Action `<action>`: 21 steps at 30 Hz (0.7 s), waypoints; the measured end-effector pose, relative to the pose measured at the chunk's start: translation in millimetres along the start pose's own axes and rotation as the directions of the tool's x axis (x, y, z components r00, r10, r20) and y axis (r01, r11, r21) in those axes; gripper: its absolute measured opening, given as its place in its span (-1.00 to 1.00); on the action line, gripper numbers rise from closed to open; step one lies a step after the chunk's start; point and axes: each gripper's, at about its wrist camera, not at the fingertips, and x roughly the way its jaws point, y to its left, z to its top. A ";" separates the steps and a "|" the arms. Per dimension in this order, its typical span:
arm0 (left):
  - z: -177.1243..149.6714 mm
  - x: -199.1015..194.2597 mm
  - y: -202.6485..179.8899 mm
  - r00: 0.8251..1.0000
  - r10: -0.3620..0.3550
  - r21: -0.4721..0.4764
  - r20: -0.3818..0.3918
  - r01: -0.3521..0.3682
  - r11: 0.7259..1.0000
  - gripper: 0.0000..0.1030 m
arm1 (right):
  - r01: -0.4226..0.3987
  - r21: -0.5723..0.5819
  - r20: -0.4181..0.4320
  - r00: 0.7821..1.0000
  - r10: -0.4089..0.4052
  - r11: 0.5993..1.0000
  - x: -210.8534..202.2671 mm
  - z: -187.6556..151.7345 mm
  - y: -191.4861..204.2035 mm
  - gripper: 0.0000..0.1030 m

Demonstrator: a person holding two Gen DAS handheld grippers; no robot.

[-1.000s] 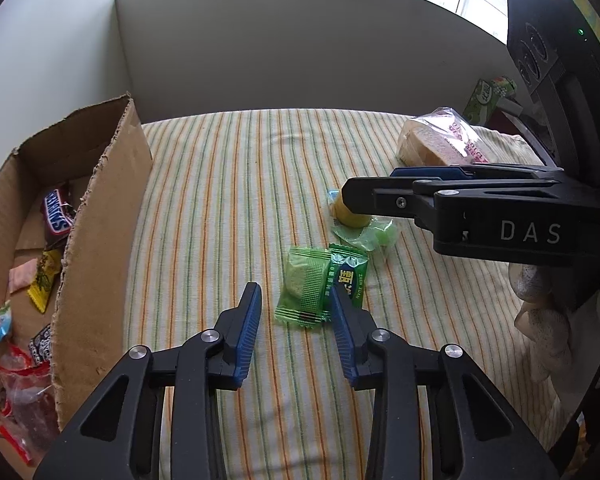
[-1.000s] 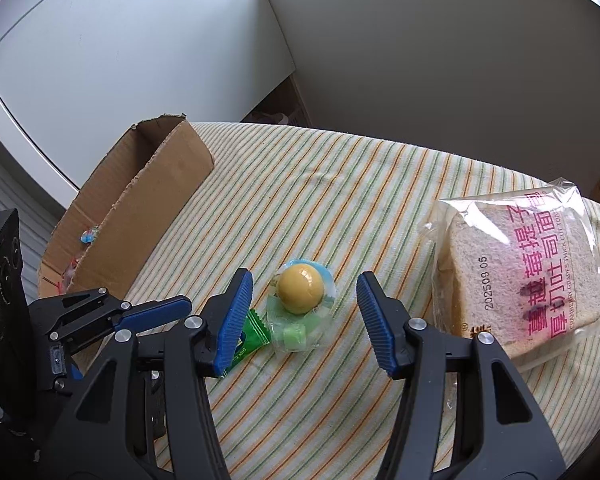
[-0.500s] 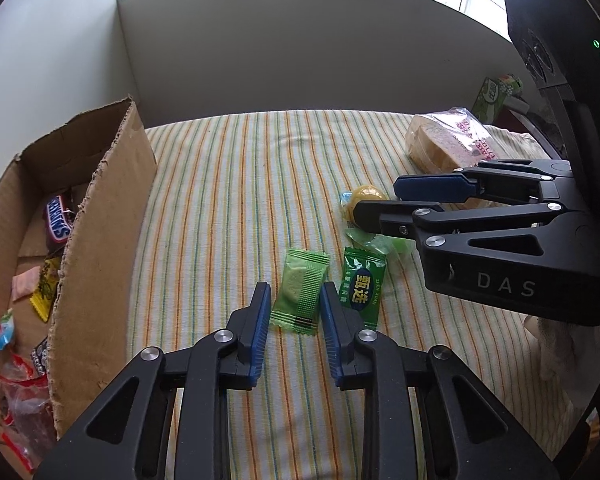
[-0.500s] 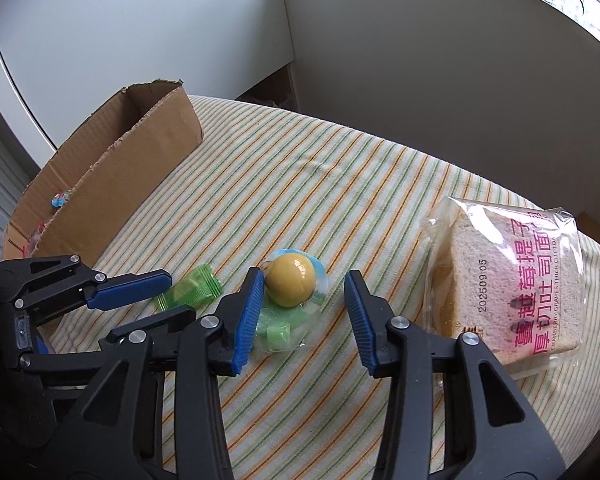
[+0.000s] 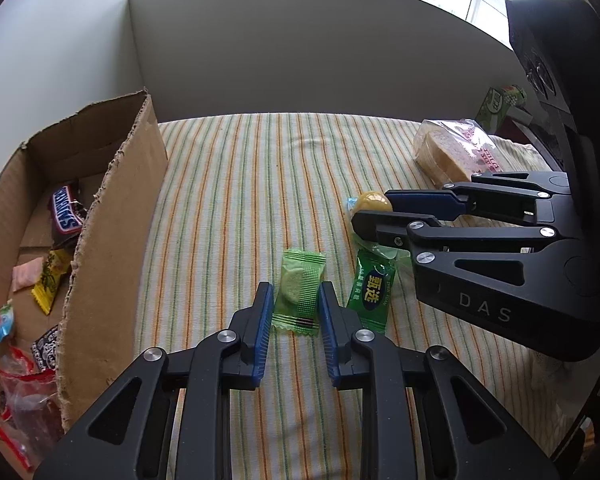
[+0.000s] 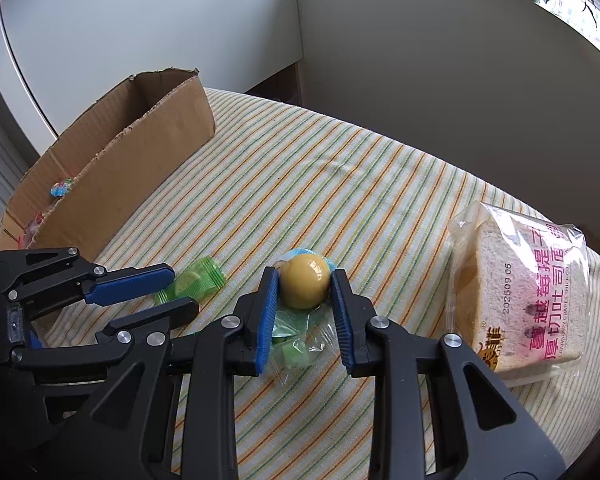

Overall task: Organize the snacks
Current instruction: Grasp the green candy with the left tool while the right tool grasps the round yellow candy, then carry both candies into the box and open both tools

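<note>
My left gripper (image 5: 294, 300) is shut on a light green cookie packet (image 5: 300, 292) that lies on the striped cloth. A darker green packet (image 5: 372, 294) lies just right of it. My right gripper (image 6: 304, 280) is shut on a clear packet holding a yellow ball-shaped snack (image 6: 304, 286) and green pieces; it shows in the left wrist view (image 5: 374, 202) too. The right gripper (image 5: 374, 216) crosses that view from the right. The cardboard box (image 5: 112, 216) stands at the left with several snacks inside.
A bagged slice of bread (image 6: 528, 292) lies on the cloth at the right. A green carton (image 5: 498, 102) stands at the far right edge. The box wall (image 6: 140, 168) is left of both grippers. A wall bounds the table at the back.
Both grippers have moved forward and closed: the left onto the light green packet, the right onto the yellow snack packet.
</note>
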 end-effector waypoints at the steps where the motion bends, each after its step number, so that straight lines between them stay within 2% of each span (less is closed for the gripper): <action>1: -0.1 -1.0 0.8 1.000 0.001 -0.003 0.001 -0.001 1.000 -0.59 | -0.008 0.012 0.004 1.000 0.008 1.000 -0.2 0.0 -1.8 -0.46; 11: -0.4 -21.7 7.2 0.999 -0.006 -0.017 0.033 0.006 1.000 -0.59 | -0.028 0.057 0.068 0.997 0.024 0.998 -27.7 4.0 -7.3 -0.46; 21: -4.6 -70.9 7.7 0.995 -0.025 -0.007 0.093 0.026 1.000 -0.59 | -0.010 0.042 0.117 0.993 0.005 0.999 -70.9 4.9 12.6 -0.46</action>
